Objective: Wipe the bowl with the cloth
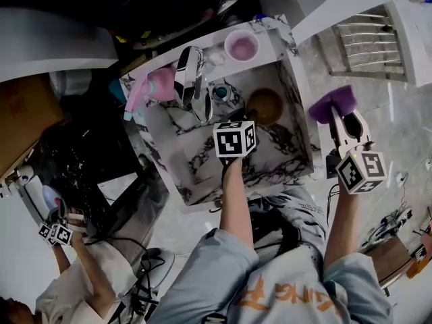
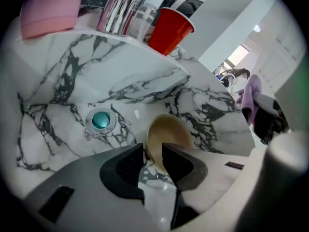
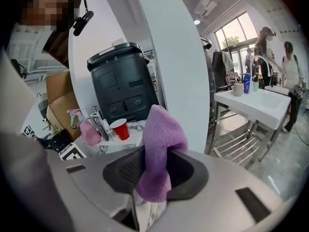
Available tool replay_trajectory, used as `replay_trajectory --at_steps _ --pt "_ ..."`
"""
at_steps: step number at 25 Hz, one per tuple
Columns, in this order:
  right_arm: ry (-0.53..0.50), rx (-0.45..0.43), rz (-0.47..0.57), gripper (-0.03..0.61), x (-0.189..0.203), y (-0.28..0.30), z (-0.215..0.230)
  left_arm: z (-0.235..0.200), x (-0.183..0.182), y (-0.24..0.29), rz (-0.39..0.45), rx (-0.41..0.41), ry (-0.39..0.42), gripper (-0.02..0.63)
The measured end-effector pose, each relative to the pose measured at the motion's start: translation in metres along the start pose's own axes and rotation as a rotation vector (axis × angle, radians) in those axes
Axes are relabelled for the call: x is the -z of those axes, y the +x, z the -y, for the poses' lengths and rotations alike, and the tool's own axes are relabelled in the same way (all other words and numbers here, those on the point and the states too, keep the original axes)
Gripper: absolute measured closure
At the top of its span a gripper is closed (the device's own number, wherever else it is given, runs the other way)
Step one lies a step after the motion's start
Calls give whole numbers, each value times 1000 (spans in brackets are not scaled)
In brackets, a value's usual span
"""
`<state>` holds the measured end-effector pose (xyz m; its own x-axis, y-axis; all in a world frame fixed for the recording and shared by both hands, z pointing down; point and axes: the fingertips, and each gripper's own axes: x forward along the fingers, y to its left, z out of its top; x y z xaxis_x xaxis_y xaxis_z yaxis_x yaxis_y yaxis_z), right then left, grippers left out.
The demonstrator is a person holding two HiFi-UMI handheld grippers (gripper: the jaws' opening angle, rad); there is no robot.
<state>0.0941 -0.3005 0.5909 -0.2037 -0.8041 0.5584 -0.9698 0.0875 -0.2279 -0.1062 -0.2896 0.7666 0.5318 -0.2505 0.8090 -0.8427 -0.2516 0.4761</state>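
A brown bowl lies in the marble sink, to the right of the drain. My left gripper reaches down into the sink just in front of it. In the left gripper view the bowl is tipped with its inside towards the camera. Its near rim stands in the gap of my left gripper, whose jaws are apart and do not clamp it. To the right, outside the sink, my right gripper is shut on a purple cloth. In the right gripper view the cloth sticks up from my right gripper.
A chrome faucet, a pink spray bottle and a cup stand on the sink's back ledge. The drain has a teal plug. A metal rack is at the upper right. Another person's sleeve shows at the lower left.
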Motion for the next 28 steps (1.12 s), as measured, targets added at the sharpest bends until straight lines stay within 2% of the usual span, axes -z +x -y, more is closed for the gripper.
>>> replay_trajectory --at_steps 5,9,13,22,25,28 --pt "-9 6 -9 448 2 -4 1 -6 5 13 -26 -22 -19 509" --pt "-28 1 -13 448 2 -12 -1 -10 -1 9 11 -49 -63 560" --pt "-42 -10 -7 448 0 -25 -2 -9 -8 -11 43 -115 -26 581" --pt "-82 -82 33 448 2 -64 -6 30 -35 -81 286 -103 -59 583" --pt "-81 -107 54 448 3 -85 0 53 -32 -103 354 -97 -43 583" --pt "-78 -131 87 448 1 -110 8 85 -25 -129 440 -58 -55 583"
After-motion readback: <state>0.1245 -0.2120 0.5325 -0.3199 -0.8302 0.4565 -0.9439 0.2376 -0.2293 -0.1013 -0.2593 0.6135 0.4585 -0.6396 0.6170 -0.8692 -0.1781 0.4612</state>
